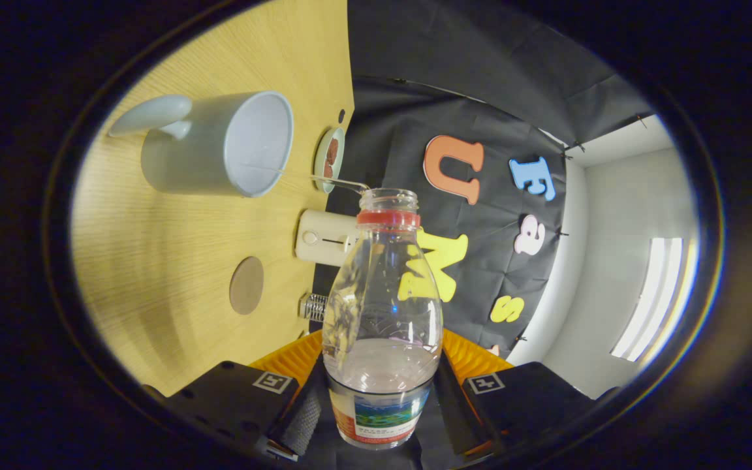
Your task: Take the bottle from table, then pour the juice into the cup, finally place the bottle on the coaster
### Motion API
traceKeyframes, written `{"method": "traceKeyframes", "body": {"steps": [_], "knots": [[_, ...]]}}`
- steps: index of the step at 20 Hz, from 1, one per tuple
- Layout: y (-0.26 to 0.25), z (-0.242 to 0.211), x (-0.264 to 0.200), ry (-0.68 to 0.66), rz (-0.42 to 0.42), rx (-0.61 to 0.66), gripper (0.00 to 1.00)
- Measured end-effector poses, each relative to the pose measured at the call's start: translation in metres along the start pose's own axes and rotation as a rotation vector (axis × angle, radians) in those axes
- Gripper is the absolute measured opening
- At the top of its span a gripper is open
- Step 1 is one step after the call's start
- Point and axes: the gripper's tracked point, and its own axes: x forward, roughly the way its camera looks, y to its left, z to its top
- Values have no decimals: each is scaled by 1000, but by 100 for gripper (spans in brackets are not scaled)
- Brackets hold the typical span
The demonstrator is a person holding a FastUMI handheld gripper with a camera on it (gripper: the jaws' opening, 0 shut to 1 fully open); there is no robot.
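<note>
My gripper [379, 408] is shut on a clear plastic bottle [382, 307], with both black fingers [297, 412] pressing on its labelled lower part. The bottle has a red neck ring and no cap. It is rolled sideways with the gripper, so the wooden table [173, 261] stands like a wall beside it. A thin stream of clear liquid runs from its mouth into the pale blue cup [219, 143], which stands on the table beyond the bottle's mouth. Some clear liquid is left in the bottle. A round brown coaster [247, 285] lies on the table beside the bottle, nearer the fingers than the cup.
A small white box-shaped appliance [324, 236] stands near the table's back edge, between cup and coaster. A small plate [330, 158] with brown pieces sits behind the cup. A small metal coil-like thing [313, 305] lies by the edge near the coaster.
</note>
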Motion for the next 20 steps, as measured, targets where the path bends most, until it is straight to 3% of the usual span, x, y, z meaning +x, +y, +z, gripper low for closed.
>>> {"method": "traceKeyframes", "body": {"steps": [20], "knots": [[-16, 1, -4, 15, -74, -67, 82]]}}
